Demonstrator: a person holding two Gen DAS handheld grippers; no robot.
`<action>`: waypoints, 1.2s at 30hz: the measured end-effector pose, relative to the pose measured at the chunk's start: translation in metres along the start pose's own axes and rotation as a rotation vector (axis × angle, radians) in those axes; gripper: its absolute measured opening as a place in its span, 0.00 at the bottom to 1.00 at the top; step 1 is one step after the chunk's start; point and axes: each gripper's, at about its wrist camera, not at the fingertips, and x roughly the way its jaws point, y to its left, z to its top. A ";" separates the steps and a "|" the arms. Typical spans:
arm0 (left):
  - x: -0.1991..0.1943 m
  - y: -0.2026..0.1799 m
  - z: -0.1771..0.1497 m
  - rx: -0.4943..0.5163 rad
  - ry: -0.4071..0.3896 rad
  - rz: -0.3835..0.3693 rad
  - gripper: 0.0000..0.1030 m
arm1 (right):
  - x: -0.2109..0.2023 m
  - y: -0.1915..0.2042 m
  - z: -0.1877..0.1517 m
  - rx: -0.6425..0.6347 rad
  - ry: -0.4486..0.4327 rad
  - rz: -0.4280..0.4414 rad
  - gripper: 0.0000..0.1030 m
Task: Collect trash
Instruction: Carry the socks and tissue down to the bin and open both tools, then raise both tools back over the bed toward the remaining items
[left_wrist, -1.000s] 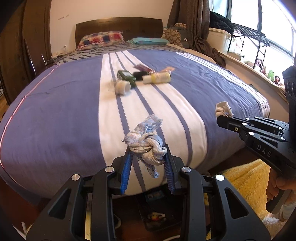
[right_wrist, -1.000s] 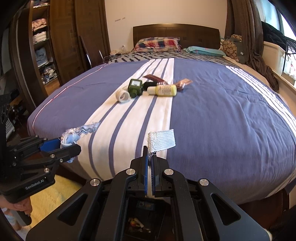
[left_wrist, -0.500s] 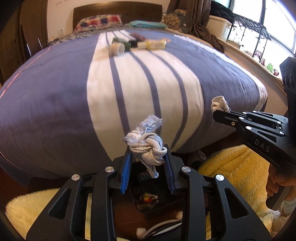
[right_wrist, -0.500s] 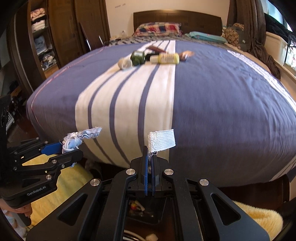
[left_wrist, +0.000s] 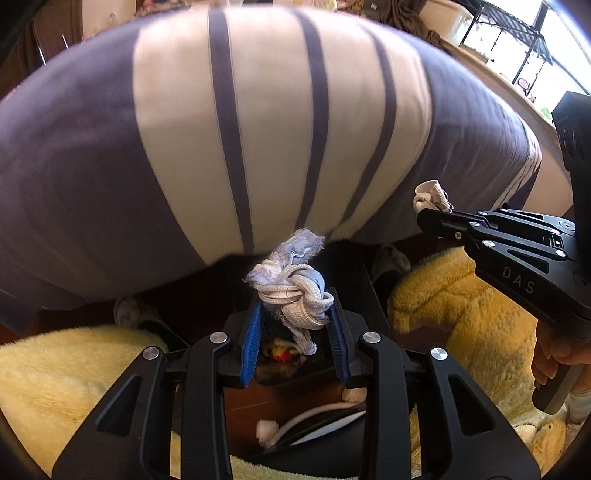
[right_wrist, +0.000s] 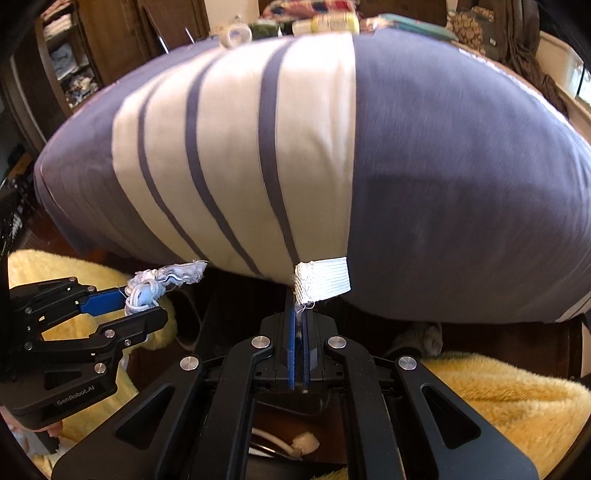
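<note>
The left gripper (left_wrist: 295, 317) has its jaws pinching a knotted rag (left_wrist: 291, 291) of pale blue cloth and white cord. The rag stands up out of the jaws; its long axis goes from the near frayed tail to the far frayed blue end, which points toward the bed (left_wrist: 184, 147). In the right wrist view the same rag (right_wrist: 155, 286) lies almost level, with its loose end pointing right.

The right gripper (right_wrist: 299, 325) has its jaws pressed together on a white strip (right_wrist: 323, 282) of woven band. The strip sticks out above the jaws and its long axis runs sideways, the free end pointing right.

Both pieces are held in the air in front of the near edge of the bed. Below the left gripper is a dark bin (left_wrist: 291, 369) with some small things in it, and yellow fluffy rugs (right_wrist: 498, 398) lie on the floor on both sides. Bottles (right_wrist: 332, 22) lie far away on the bed.
</note>
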 end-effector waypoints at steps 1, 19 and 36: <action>0.004 0.001 0.000 -0.004 0.011 -0.005 0.30 | 0.006 0.000 -0.003 0.006 0.018 0.003 0.04; 0.067 0.008 -0.008 -0.025 0.189 -0.040 0.34 | 0.062 -0.009 -0.015 0.110 0.191 0.112 0.07; 0.024 0.018 0.008 -0.030 0.066 0.064 0.87 | 0.023 -0.033 0.003 0.139 0.054 -0.027 0.93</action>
